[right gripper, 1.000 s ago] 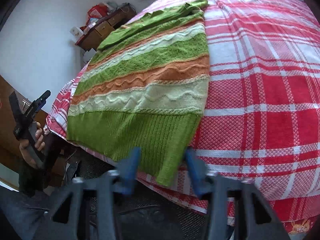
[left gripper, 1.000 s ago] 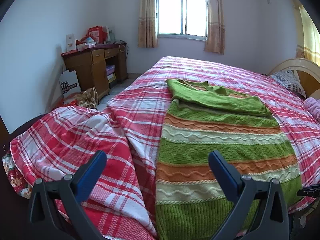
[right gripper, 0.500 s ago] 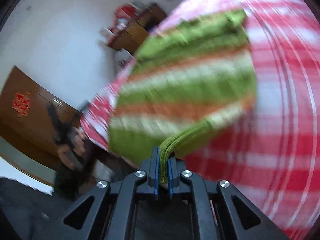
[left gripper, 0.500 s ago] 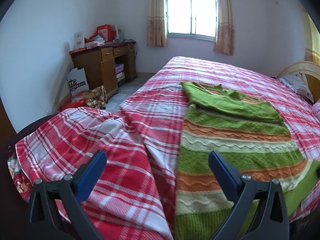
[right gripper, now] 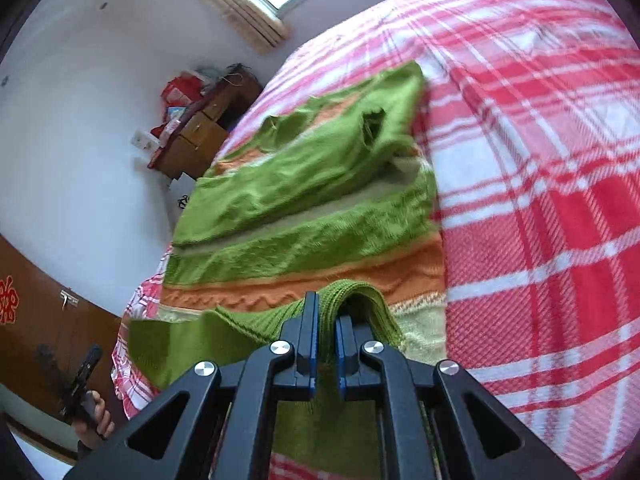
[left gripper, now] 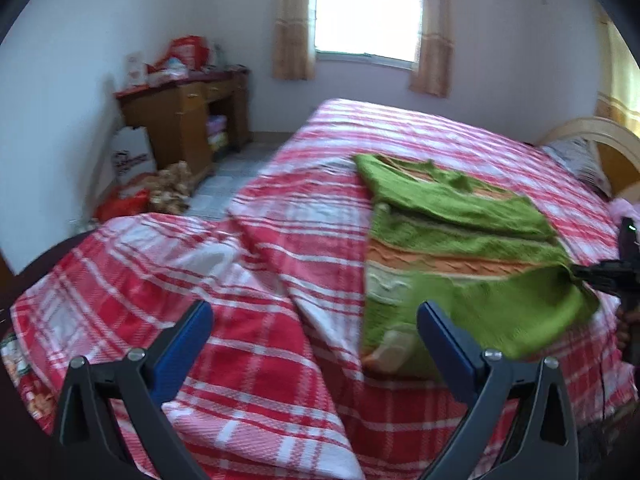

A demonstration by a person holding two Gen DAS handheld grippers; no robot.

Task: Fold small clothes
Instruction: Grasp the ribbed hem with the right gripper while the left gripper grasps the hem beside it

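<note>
A green, orange and cream striped knitted sweater (left gripper: 460, 240) lies on the red plaid bed, sleeves folded across its chest. My right gripper (right gripper: 327, 320) is shut on the sweater's green ribbed hem (right gripper: 360, 304) and holds it lifted and carried over the body of the sweater (right gripper: 312, 200). In the left wrist view the right gripper (left gripper: 600, 274) shows at the right edge with the hem hanging from it. My left gripper (left gripper: 314, 330) is open and empty, above the bedspread to the left of the sweater's near end.
The red plaid bedspread (left gripper: 280, 260) is rumpled into a ridge at the near left. A wooden desk (left gripper: 180, 120) with clutter stands by the left wall, bags (left gripper: 132, 160) on the floor beside it. A pillow (left gripper: 580, 160) and headboard are at the far right.
My right gripper closed on the sweater's hem, then lifted it and carried it up over the sweater toward the collar. My left gripper stayed open and drifted left, away from the sweater.
</note>
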